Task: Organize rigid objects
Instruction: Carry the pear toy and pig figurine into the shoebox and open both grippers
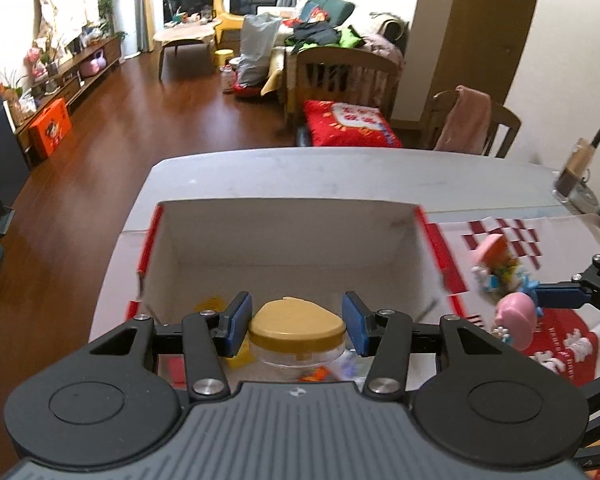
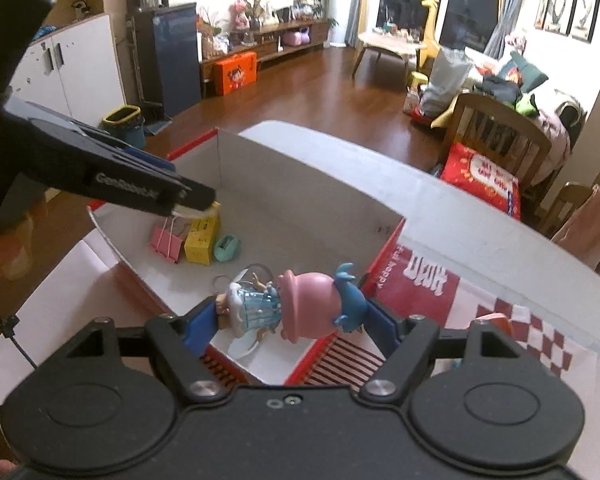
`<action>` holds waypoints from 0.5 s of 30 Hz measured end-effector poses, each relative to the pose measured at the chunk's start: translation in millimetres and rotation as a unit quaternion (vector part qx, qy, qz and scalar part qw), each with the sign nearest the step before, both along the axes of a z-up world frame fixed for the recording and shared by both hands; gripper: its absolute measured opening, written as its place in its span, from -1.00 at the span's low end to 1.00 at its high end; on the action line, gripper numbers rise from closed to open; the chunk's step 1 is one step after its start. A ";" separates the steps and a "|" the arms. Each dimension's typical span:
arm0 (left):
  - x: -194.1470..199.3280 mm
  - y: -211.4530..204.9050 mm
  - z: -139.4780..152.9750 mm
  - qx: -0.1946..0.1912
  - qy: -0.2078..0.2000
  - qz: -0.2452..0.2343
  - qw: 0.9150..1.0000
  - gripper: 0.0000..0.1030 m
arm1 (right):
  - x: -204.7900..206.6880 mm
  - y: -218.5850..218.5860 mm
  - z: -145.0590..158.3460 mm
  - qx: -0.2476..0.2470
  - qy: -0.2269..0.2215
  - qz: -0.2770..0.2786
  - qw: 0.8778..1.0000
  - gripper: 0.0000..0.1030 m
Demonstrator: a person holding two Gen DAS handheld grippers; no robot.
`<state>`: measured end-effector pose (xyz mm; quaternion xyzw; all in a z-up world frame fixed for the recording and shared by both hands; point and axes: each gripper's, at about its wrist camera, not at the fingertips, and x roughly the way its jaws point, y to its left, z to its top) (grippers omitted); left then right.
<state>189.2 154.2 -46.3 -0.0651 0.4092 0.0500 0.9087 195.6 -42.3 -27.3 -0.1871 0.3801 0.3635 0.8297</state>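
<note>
We have the right gripper (image 2: 288,320) pinching the figurine (image 2: 300,304) above the box (image 2: 300,184) near-right corner. Left gripper (image 1: 296,324) is spread around the yellow-lid jar (image 1: 298,330), no contact visible. Risks: figurine clips the rim, or slips sideways from the pads.

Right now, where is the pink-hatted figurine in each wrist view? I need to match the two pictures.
Left wrist view: figurine at the right edge, held by the right tool beside the box.
Right wrist view: figurine low and centre, between the right tool's fingers, over the box's near right corner.
Shared landmark: the white, red-edged box.
</note>
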 end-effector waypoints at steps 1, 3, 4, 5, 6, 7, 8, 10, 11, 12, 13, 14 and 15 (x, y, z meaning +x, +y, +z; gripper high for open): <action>2.5 5.2 -3.1 -0.001 0.004 0.004 1.000 -0.05 | 2.3 5.4 -3.2 -0.003 0.001 0.000 1.000 0.50; 7.2 16.8 -9.5 -0.008 0.009 0.011 1.000 -0.05 | 7.3 16.1 -9.7 -0.010 0.001 -0.004 1.000 0.50; 10.4 21.4 -12.6 -0.010 0.010 0.014 1.000 -0.05 | 10.7 20.9 -12.8 -0.013 0.003 -0.006 1.000 0.50; 13.0 25.5 -15.4 -0.009 0.011 0.016 1.000 -0.05 | 14.5 25.9 -16.0 -0.015 0.003 -0.008 1.000 0.50; 16.3 29.3 -18.6 -0.007 0.012 0.019 1.000 -0.05 | 19.0 30.3 -19.4 -0.019 0.004 -0.010 1.000 0.50; 19.1 34.4 -21.4 -0.007 0.013 0.021 1.000 -0.05 | 24.2 36.0 -23.4 -0.022 0.004 -0.013 1.000 0.50; 24.3 38.0 -24.5 -0.007 0.014 0.021 1.000 -0.05 | 29.7 40.7 -27.5 -0.025 0.008 -0.017 1.000 0.50; 32.7 42.5 -29.7 -0.007 0.017 0.025 1.000 -0.05 | 40.7 49.2 -35.5 -0.029 0.016 -0.025 0.999 0.50; 37.7 44.6 -33.3 -0.006 0.020 0.025 0.999 -0.05 | 45.4 51.9 -38.9 -0.031 0.020 -0.028 0.999 0.50; 40.8 46.1 -36.3 -0.005 0.022 0.024 0.999 -0.05 | 50.4 55.0 -42.3 -0.033 0.024 -0.032 0.999 0.50; 45.4 47.1 -39.5 -0.003 0.024 0.024 0.999 -0.05 | 55.0 58.6 -46.1 -0.034 0.028 -0.034 0.998 0.49; 48.1 47.8 -43.5 -0.001 0.027 0.023 0.999 -0.05 | 58.6 61.8 -49.6 -0.035 0.030 -0.037 0.998 0.50; 51.9 49.1 -47.0 0.000 0.031 0.022 0.999 -0.05 | 62.5 65.1 -53.5 -0.036 0.034 -0.039 0.998 0.50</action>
